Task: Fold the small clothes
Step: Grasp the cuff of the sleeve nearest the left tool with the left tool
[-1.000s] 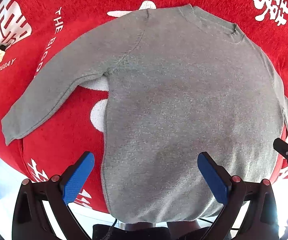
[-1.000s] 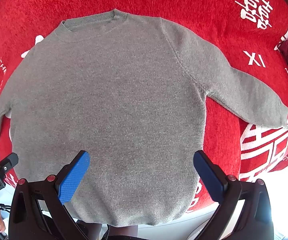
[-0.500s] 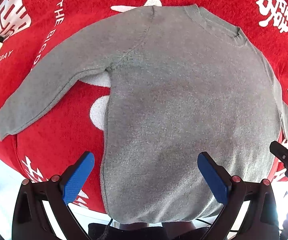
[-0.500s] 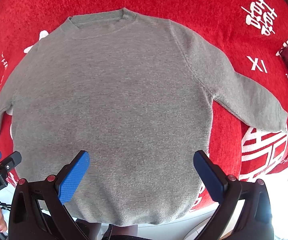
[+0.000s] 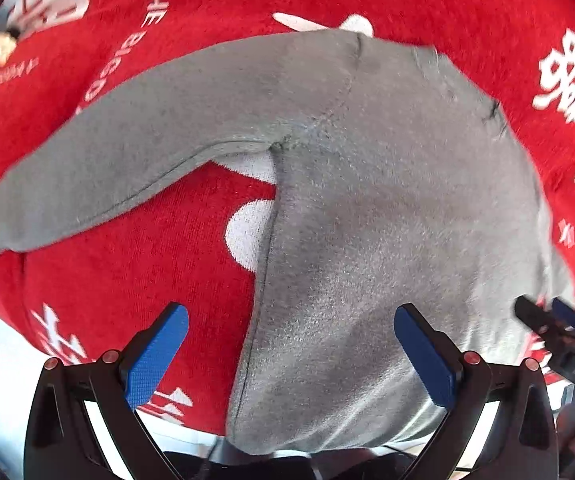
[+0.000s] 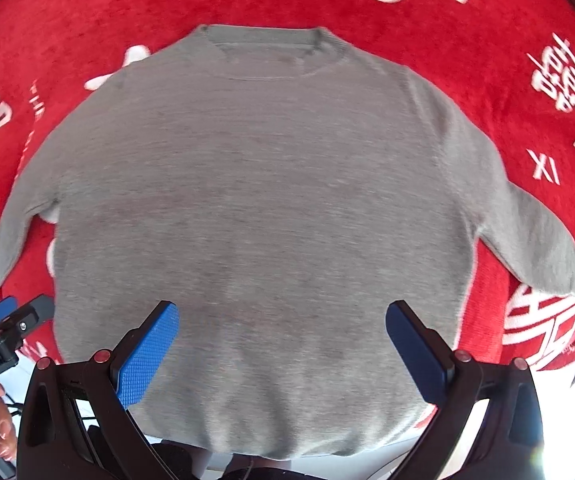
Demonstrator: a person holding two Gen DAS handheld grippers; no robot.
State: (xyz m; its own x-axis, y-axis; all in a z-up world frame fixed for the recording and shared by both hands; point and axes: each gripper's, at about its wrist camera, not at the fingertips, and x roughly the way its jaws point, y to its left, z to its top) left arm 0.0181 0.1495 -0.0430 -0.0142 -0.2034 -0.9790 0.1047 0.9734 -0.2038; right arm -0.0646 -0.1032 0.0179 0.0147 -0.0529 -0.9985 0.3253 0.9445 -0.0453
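Observation:
A small grey long-sleeved sweater lies flat, face up, on a red cloth, neck away from me, both sleeves spread out to the sides. It also shows in the right wrist view. My left gripper is open and empty, above the sweater's left side seam near the hem. My right gripper is open and empty, above the lower middle of the sweater. The left sleeve points left; the right sleeve points right.
The red cloth with white lettering covers the whole surface. Its near edge drops off just below the hem. The other gripper's tip shows at the right edge of the left view and at the left edge of the right view.
Both grippers have moved left and slightly closer to the sweater, which now fills more of each view. Both stay open. The sweater has not moved.

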